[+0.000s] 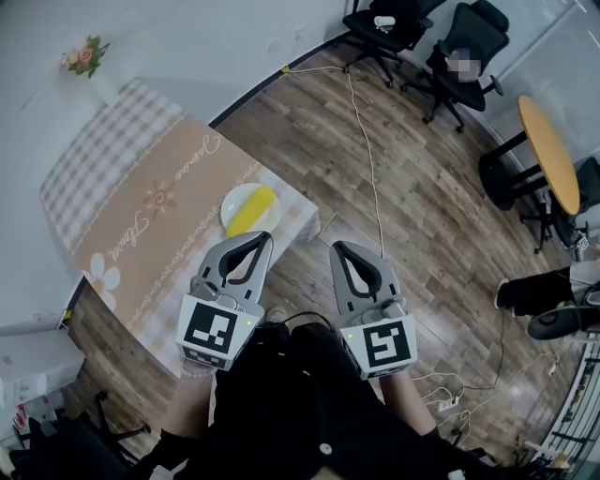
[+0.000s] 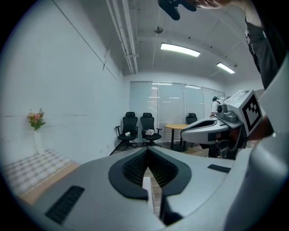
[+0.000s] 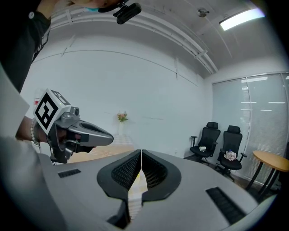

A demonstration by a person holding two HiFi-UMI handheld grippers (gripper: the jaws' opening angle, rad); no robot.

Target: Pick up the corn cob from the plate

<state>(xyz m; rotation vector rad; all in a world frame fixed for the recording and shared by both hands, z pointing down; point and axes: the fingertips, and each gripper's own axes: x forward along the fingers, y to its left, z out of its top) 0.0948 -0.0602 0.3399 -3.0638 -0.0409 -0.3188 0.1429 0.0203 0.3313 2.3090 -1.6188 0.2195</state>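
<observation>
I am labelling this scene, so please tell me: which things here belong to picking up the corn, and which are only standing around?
For the job: corn cob; plate; left gripper; right gripper, both shut and empty.
Standing around: flowers; office chairs; round table; floor cable.

Table [image 1: 112, 122] runs diagonally in the head view, fully covered by a tablecloth [image 1: 141, 225] with a grey-white check border and a tan centre panel carrying script lettering and daisy prints. Two things sit directly on it: a white plate [image 1: 231, 204] near the corner closest to the person, straddling the edge of the tan panel and the check border, and a vase of flowers [image 1: 85, 58] at the far end, well apart from the plate. Table stands on a wood-plank floor [image 1: 422, 216], and a thin cable [image 1: 371, 159] lies across the planks.
</observation>
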